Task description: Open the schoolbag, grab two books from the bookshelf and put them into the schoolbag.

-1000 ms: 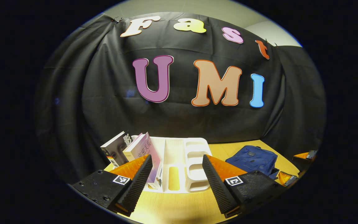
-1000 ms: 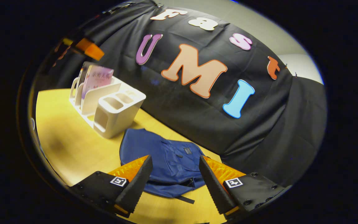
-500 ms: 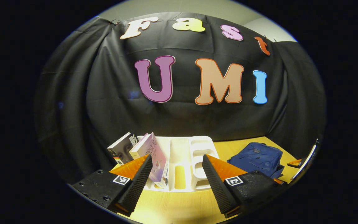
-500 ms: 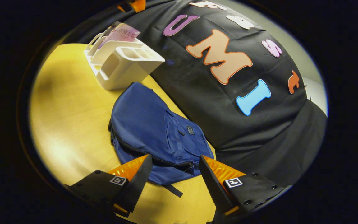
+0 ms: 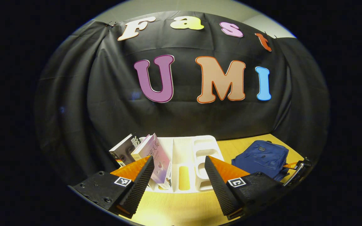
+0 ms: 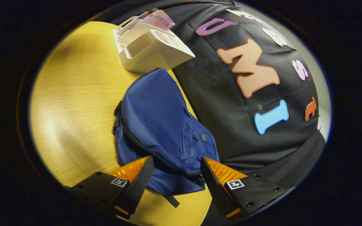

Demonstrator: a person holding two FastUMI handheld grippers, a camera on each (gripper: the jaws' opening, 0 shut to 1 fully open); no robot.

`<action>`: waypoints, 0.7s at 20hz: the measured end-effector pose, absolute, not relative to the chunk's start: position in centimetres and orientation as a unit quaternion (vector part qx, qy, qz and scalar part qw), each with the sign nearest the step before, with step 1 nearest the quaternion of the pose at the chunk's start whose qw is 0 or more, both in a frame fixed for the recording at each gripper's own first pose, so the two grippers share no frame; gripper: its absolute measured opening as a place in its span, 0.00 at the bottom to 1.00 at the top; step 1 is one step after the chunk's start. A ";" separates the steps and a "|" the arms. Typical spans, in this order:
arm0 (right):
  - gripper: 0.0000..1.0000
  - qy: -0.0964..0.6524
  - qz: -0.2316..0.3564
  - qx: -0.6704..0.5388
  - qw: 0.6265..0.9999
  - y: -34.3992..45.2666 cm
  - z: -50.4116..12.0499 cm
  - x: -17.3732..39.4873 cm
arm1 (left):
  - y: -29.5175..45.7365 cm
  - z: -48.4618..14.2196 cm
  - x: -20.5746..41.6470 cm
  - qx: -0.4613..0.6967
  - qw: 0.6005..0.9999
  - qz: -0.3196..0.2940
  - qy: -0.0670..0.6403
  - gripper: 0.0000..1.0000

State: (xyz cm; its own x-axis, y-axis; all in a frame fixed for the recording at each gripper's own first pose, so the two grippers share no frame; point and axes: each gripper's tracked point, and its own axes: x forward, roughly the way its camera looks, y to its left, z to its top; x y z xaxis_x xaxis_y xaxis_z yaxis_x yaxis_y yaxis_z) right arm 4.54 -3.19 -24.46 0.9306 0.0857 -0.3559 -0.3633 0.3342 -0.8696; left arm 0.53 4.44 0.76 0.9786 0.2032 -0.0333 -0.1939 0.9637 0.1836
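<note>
On the yellow wooden table (image 6: 74,94), the blue fabric schoolbag (image 6: 159,125) lies zipped, just right of the white plastic bookshelf (image 5: 187,157) holding two leaning paperback books (image 5: 154,153). The right gripper (image 6: 176,175) hovers spread over the schoolbag's zipper end; the left gripper (image 5: 179,179) gapes before the bookshelf.

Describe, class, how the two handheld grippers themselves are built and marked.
The left gripper and right gripper match: two wedge-shaped fingers tapering toward the tips, ribbed inner faces, each on a dark block with screws and a small square black-and-white tag. No cables or sleeves are visible.
</note>
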 end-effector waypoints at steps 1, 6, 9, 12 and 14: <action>0.98 0.121 0.142 -0.563 0.805 -3.0 -24.5 4.7 | 4.5 0.8 0.5 0.093 0.990 0.102 0.027 0.95; 0.89 0.110 0.140 -0.561 0.808 -2.0 -23.9 6.6 | 4.8 0.3 0.6 0.096 0.989 0.110 0.034 0.95; 0.87 0.105 0.141 -0.571 0.802 -1.2 -24.0 8.2 | 5.1 0.4 0.4 0.097 0.988 0.118 0.034 0.94; 0.59 0.121 0.146 -0.572 0.798 -0.9 -25.5 9.1 | 5.2 0.1 0.4 0.092 0.988 0.122 0.038 0.94; 0.39 0.133 0.145 -0.574 0.795 -1.1 -26.5 9.7 | 5.2 0.0 0.3 0.091 0.987 0.123 0.041 0.94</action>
